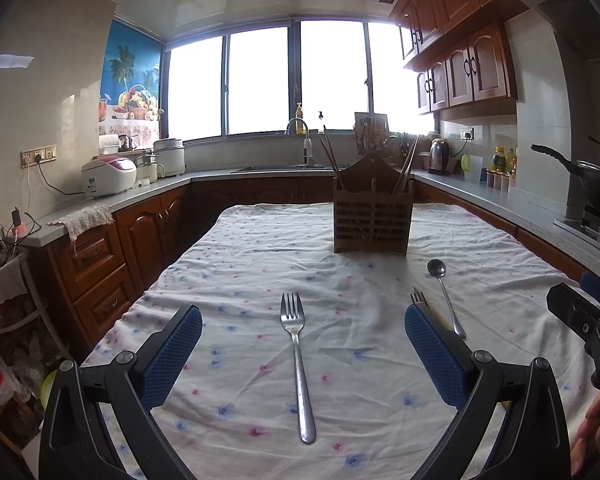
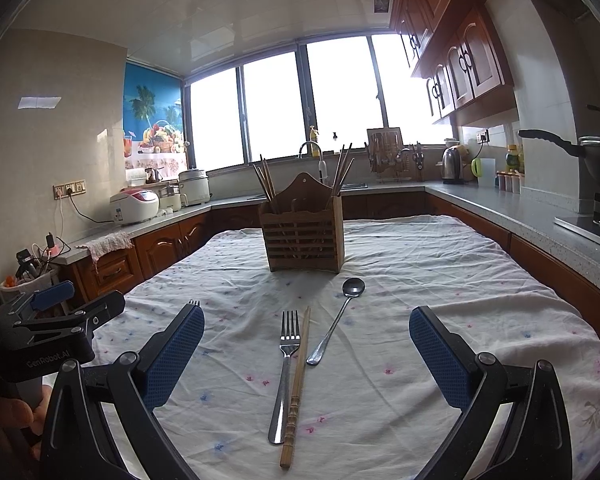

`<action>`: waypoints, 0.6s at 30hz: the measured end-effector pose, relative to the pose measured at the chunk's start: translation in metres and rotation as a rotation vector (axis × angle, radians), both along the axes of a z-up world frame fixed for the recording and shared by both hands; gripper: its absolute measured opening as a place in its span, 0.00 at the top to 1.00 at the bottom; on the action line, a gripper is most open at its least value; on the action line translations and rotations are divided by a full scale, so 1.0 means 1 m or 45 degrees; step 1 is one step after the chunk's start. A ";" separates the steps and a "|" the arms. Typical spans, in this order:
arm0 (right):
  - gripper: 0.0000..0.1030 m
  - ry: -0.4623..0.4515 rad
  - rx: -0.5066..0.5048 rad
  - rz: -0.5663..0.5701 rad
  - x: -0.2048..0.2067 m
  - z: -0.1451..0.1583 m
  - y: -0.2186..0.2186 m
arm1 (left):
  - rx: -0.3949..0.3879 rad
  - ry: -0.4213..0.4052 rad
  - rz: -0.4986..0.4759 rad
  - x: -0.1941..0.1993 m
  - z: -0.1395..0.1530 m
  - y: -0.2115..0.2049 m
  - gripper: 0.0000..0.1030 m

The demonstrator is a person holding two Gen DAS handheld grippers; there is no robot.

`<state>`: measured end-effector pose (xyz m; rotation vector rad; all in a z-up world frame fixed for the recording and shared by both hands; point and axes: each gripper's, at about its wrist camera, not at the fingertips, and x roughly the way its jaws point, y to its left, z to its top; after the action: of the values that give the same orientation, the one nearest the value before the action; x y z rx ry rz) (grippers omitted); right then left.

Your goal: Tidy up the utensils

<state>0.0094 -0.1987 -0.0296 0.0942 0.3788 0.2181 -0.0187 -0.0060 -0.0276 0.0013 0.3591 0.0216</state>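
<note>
Here both hand-held grippers agape: left, right; right pad hides second fork.

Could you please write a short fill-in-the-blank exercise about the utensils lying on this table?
1. The left gripper has its jaws open around a lone ____.
2. In the right wrist view, a wooden chopstick lies beside a second fork and a ____.
3. The wooden holder on the tablecloth already contains ____.

Answers: fork; spoon; chopsticks

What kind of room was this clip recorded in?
A home kitchen, most likely: wooden wall cabinets, a sink faucet under the window, and a rice cooker and kettle on the countertop around a cloth-covered table.
</note>
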 end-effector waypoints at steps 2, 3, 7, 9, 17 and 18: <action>0.00 0.000 0.000 0.001 0.000 0.000 0.000 | -0.002 0.001 -0.001 0.001 0.000 0.000 0.01; 0.00 0.000 0.001 0.001 0.000 0.000 0.000 | -0.001 0.002 -0.001 0.001 0.000 0.000 0.01; 0.00 0.002 0.001 0.002 0.000 0.001 0.000 | -0.001 0.006 0.002 0.001 0.000 0.000 0.01; 0.00 0.002 0.003 0.001 -0.001 0.001 0.000 | -0.002 0.007 0.001 0.001 0.001 0.000 0.01; 0.00 -0.001 0.008 0.004 -0.001 0.005 0.001 | -0.002 0.007 -0.005 0.002 0.001 -0.002 0.01; 0.00 0.001 0.008 0.004 -0.001 0.005 0.001 | -0.002 0.007 -0.005 0.002 0.001 -0.002 0.01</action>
<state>0.0083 -0.1974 -0.0242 0.1001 0.3787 0.2222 -0.0165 -0.0077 -0.0265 0.0008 0.3644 0.0177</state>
